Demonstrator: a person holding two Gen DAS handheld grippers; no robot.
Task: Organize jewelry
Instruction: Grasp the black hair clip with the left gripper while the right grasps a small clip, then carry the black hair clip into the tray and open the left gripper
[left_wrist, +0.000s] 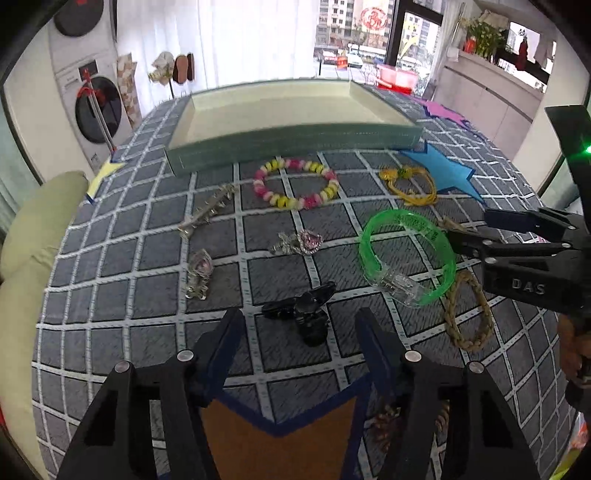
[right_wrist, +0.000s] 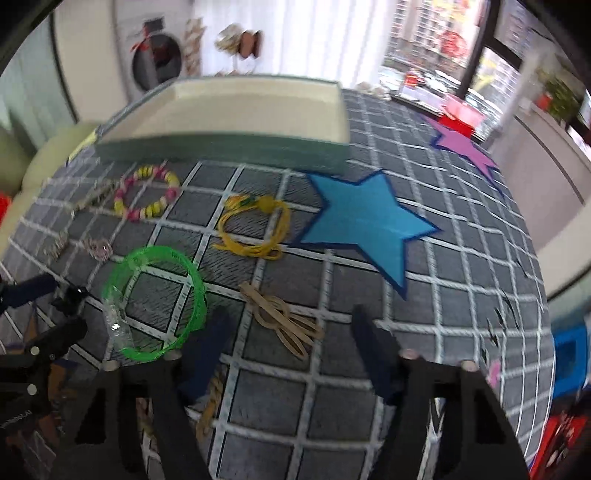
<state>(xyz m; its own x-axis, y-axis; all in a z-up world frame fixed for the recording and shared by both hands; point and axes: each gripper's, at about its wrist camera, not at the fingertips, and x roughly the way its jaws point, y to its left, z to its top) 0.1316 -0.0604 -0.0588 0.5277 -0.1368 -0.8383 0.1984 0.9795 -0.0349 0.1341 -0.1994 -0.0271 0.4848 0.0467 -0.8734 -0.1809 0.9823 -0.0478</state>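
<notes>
Lying before two empty, spread tongs (left_wrist: 297, 332) (right_wrist: 291, 328): one green bangle (left_wrist: 406, 254), two crystal clips (left_wrist: 199, 273).

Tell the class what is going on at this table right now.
A person holds a claw in each hand above a grid-patterned cloth strewn with jewelry, and both claws are open and hold nothing. The left claw hovers at a black hair clip. The right claw hovers by a tan knotted cord, with a green bangle to its left. The tray at the back looks empty, so sorting seems not yet begun.
</notes>
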